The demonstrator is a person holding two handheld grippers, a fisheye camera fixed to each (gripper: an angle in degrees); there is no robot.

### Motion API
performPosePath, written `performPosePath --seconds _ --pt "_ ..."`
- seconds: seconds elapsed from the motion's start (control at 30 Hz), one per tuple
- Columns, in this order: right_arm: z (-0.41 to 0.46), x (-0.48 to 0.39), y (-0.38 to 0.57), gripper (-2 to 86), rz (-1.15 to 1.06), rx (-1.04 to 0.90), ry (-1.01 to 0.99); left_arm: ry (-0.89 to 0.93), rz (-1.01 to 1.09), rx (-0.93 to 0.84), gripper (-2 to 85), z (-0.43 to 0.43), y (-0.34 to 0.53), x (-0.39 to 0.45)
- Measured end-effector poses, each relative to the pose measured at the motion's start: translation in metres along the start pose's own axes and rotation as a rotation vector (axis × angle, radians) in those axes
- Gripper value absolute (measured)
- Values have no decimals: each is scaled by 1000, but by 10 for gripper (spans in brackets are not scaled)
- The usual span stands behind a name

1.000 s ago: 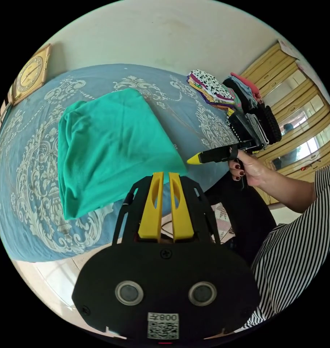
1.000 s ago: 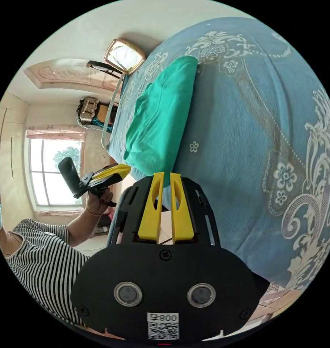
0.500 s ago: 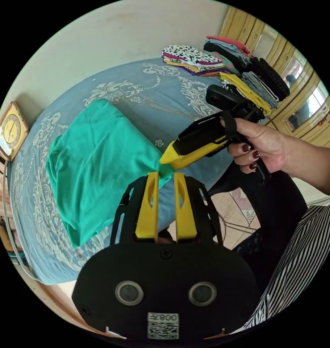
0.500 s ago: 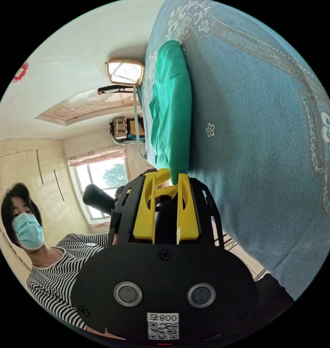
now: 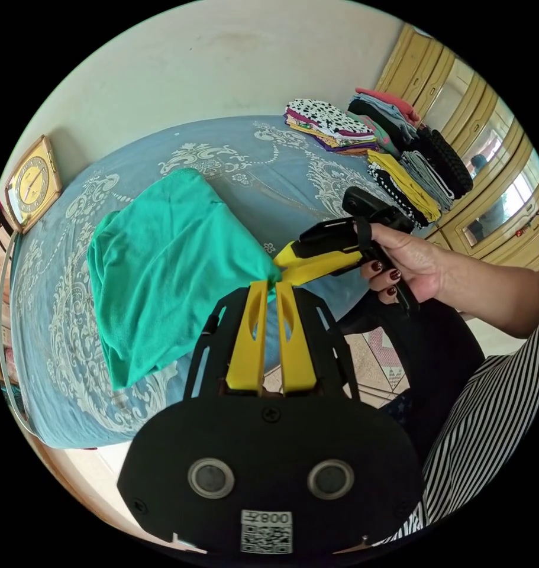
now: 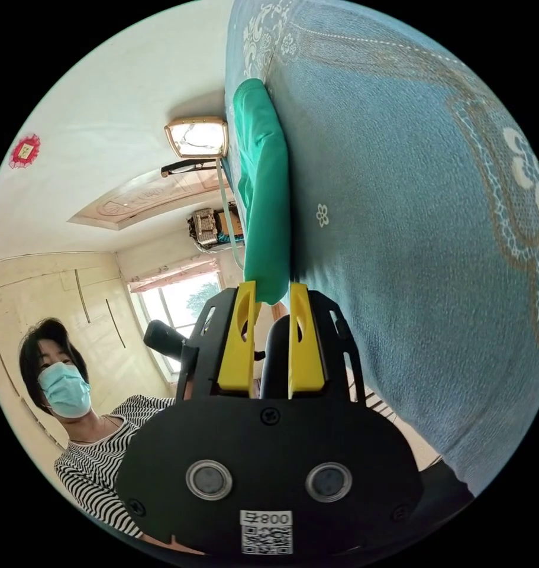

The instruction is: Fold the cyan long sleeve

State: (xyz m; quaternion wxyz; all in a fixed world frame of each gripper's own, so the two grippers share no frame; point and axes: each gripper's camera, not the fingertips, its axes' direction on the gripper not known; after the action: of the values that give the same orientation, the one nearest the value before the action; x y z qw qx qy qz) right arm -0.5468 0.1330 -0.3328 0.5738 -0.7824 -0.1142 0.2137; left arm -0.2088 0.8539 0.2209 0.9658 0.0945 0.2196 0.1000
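Lay folded on the blue bedspread [image 5: 316, 177], the cyan long sleeve [image 5: 163, 266], near corner between the right gripper [image 6: 272, 291]'s parted jaws, beside the left gripper [image 5: 267, 287], nearly closed, grip unclear.

Folded stacks [image 5: 393, 148] at bedspread's [image 5: 281, 177] far corner, seemingly.

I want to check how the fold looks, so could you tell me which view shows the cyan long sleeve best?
The left gripper view: the cyan long sleeve lies spread on the blue bedspread, its whole top face and edges visible. The right gripper view sees it edge-on, as a narrow strip ending between that gripper's fingers.
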Motion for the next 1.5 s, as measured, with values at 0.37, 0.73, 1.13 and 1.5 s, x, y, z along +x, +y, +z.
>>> performPosePath --seconds 0.37,0.73,1.13,1.5 --pt "10 -4 2 103 8 -60 15 34 -72 2 20 -21 70 -57" --pt "-9 -72 20 41 -112 -43 4 786 -899 411 73 -36 293 -272" --pt "-31 -125 36 41 -162 -31 -26 1034 -1306 760 148 10 406 -360" --pt "-60 -144 60 37 -156 -21 -12 938 -1305 752 42 -25 411 -384"
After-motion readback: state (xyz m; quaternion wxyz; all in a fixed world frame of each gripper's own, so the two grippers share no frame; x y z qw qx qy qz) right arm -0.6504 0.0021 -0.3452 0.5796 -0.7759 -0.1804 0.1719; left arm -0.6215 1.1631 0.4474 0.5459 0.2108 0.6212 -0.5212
